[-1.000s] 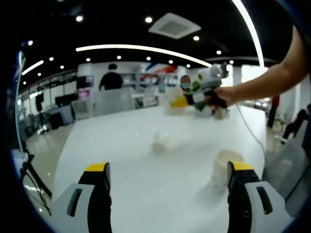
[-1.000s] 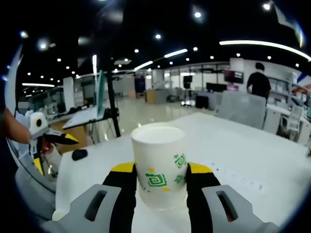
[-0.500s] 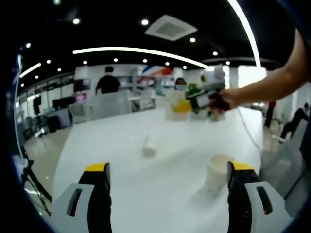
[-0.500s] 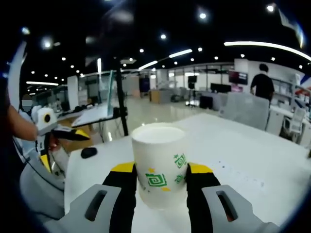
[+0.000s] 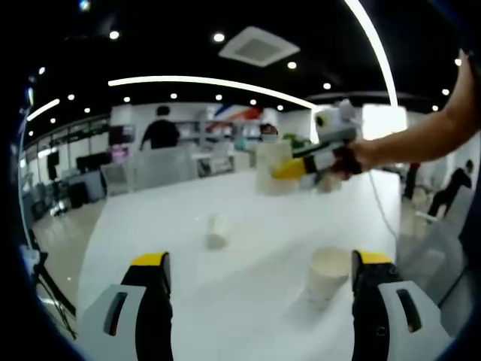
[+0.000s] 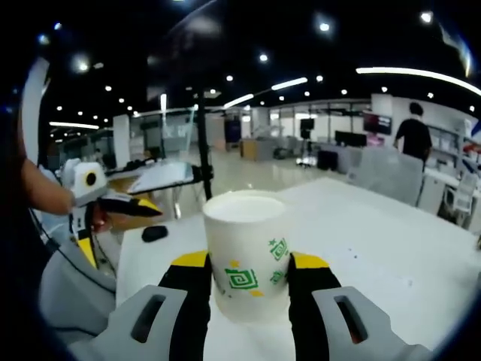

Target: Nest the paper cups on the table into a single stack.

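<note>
Above the white table (image 5: pixel 248 263), a green-printed paper cup (image 6: pixel 248 252) is gripped by the right gripper (image 6: pixel 246 280), while the left gripper (image 5: pixel 259 282) is spread wide beside an upright cup (image 5: pixel 327 277).

Changes vs. earlier frames: right gripper (image 5: pixel 289 167), w/ held cup (image 5: pixel 272 167), raised further off white table (image 5: pixel 248 226); upright cup (image 5: pixel 328 275) and fallen cup (image 5: pixel 216 230) unmoved; left gripper (image 6: pixel 113 207) nearer in right gripper view.

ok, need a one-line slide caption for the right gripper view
Right gripper shut on a green-printed paper cup above the white table, left gripper at the frame's left.
</note>
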Demonstrator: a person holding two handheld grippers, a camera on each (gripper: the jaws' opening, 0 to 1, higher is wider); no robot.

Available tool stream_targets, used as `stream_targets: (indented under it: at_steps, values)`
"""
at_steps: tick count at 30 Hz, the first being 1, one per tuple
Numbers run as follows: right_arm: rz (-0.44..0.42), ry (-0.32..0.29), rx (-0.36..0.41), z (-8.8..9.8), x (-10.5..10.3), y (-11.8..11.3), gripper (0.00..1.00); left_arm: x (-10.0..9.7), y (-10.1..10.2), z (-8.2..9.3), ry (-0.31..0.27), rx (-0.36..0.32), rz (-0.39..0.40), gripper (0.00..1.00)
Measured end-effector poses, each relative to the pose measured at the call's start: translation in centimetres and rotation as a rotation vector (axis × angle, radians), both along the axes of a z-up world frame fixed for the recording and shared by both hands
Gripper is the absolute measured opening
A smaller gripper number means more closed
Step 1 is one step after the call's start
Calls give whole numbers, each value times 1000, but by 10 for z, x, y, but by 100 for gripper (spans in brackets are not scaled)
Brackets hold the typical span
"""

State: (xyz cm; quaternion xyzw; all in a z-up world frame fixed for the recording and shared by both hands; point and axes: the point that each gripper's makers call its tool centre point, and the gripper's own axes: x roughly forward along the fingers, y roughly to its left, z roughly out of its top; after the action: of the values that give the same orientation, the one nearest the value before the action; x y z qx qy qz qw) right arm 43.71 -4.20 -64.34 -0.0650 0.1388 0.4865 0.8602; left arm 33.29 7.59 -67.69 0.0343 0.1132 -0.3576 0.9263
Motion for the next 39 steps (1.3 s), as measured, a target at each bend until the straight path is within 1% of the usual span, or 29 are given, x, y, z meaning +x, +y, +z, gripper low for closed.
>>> stream_targets:
  at_steps: [10,13,18,22,25,29,34,36,38,39]
  values:
    - [21,0,8,7,-25,3,37,-2,-8,6,-4,-17,-21,98]
    - [24,-12,-2,9,-32,4,37,-2,-11,8,-7,-23,-27,97]
    - [34,-11,3,14,-45,6,37,-4,-18,8,-5,-19,-46,96]
    - [43,-3,19,17,-56,7,37,-6,-24,8,-2,-21,-60,96]
    - [46,8,47,20,-63,8,37,-11,-31,8,5,-20,-83,95]
    - [60,24,90,24,-78,8,37,-15,-39,10,15,-33,-105,90]
    - [83,40,126,26,-94,11,37,-18,-49,14,50,-108,-119,85]
    - [92,43,136,26,-98,12,37,-20,-53,15,59,-123,-137,82]
    - [101,45,157,27,-103,13,37,-25,-58,15,73,-139,-162,78]
    - [101,51,180,30,-107,14,37,-27,-60,16,84,-152,-176,74]
